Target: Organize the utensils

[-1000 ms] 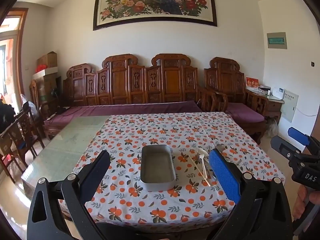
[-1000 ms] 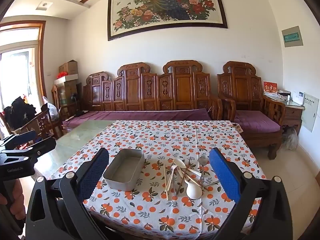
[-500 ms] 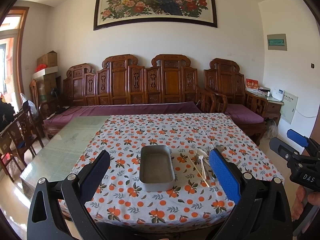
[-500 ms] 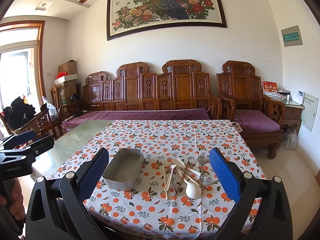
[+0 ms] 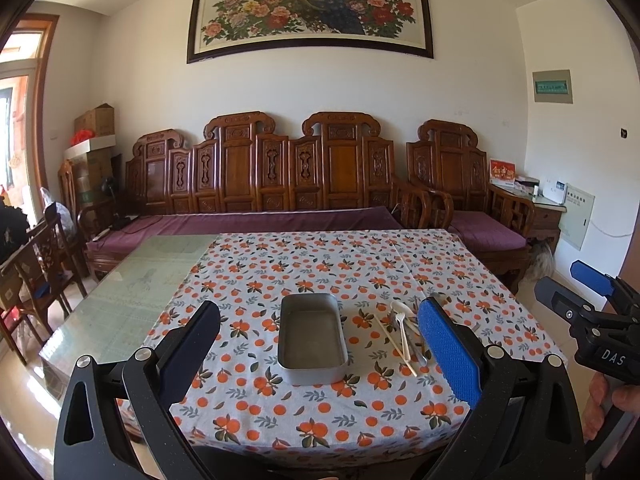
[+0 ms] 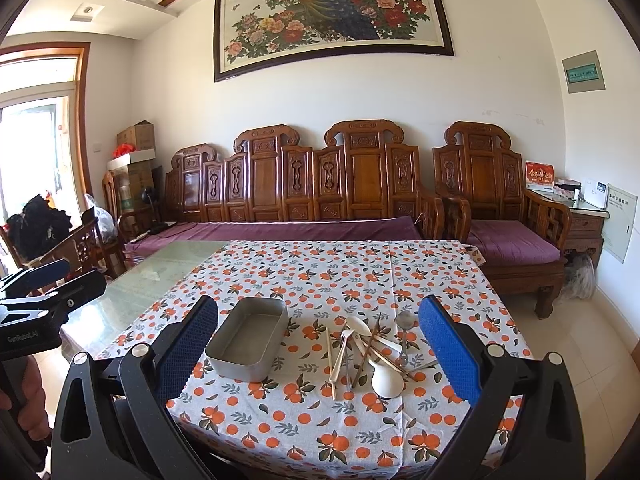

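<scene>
Nearest the cameras, the left gripper [image 5: 318, 350] was held short of the table with its jaws spread wide and nothing between them; the right gripper [image 6: 318, 354] hung the same way, fully parted and holding nothing. Each was above the near edge of the tablecloth [image 6: 320, 420], a white cloth printed with oranges and leaves.

On that cloth, the metal tray [image 6: 248, 338] lay with nothing in it (grey, rectangular, rounded at the corners). Just to the right of the tray was the pile of utensils [image 6: 370, 350]: a white spoon [image 6: 387, 380] nearest the viewer, pale chopsticks [image 6: 330, 360] closest to the tray, a darker stick crossing them, and a metal spoon [image 6: 405, 322] at the far right of the heap. They overlapped one another, so which touched which was hard to sort out.

Left of the tray, beyond the cloth's edge, the bare glass tabletop [image 5: 132, 288] showed. Behind the tray, past the far edge of the table, stood the carved wooden bench [image 5: 288, 184] with its purple cushion, and above it on the wall the peacock painting [image 5: 312, 4].
</scene>
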`<state>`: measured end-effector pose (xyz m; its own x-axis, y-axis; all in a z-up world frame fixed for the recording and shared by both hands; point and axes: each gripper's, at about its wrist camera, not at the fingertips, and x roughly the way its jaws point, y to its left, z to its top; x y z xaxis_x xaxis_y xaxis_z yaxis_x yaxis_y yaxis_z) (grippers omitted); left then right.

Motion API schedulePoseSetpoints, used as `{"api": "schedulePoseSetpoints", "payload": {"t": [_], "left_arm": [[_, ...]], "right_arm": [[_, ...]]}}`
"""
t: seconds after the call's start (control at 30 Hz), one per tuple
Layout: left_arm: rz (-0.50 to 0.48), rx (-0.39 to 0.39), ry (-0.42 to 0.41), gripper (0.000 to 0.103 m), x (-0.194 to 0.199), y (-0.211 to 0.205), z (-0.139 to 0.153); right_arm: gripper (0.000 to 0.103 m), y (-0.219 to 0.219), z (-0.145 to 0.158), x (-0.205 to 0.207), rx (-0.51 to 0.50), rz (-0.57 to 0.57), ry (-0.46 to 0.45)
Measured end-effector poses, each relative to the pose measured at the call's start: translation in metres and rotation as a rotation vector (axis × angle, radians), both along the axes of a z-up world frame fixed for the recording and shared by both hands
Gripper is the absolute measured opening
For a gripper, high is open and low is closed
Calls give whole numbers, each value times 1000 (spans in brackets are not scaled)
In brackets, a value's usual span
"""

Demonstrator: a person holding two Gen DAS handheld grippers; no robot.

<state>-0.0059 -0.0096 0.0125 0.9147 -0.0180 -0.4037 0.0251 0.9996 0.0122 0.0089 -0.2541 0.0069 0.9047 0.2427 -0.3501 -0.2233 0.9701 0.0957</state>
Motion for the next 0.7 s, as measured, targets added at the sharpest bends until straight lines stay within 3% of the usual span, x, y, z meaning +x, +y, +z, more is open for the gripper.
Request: {"api": "schedulePoseSetpoints", "payload": {"t": [0.7], "left_arm": [[-6,1,-4,95,0,0,-1]], "right_arm": [[100,-2,-1,1,2,-1,-2]]}}
